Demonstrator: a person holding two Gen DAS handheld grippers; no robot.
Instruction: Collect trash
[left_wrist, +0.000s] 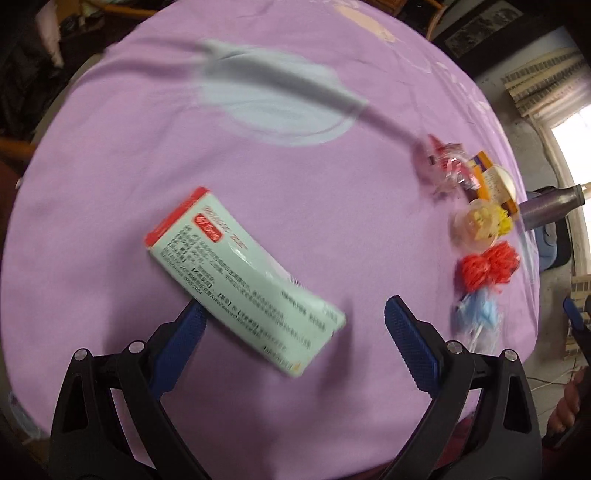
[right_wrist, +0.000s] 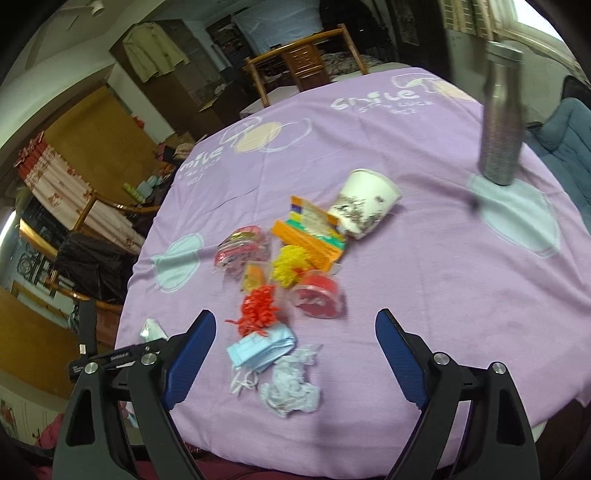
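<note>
A pale green and red medicine box (left_wrist: 240, 280) lies flat on the purple tablecloth (left_wrist: 295, 177). My left gripper (left_wrist: 293, 303) hovers over its near end, jaws wide open, pads clear of it. In the right wrist view a trash pile sits mid-table: a tipped paper cup (right_wrist: 365, 201), an orange carton (right_wrist: 310, 232), a yellow bow (right_wrist: 290, 267), a red bow (right_wrist: 258, 312), a red round tub (right_wrist: 317, 295), a blue face mask (right_wrist: 262, 349) and crumpled tissue (right_wrist: 290, 391). My right gripper (right_wrist: 295, 313) hangs open just above the mask and red bow, holding nothing.
A tall metal bottle (right_wrist: 500, 118) stands at the far right of the table. A pink wrapper (right_wrist: 240, 251) lies left of the pile, and a foil scrap (right_wrist: 151, 330) at the near left edge. Wooden chairs (right_wrist: 303, 55) ring the table.
</note>
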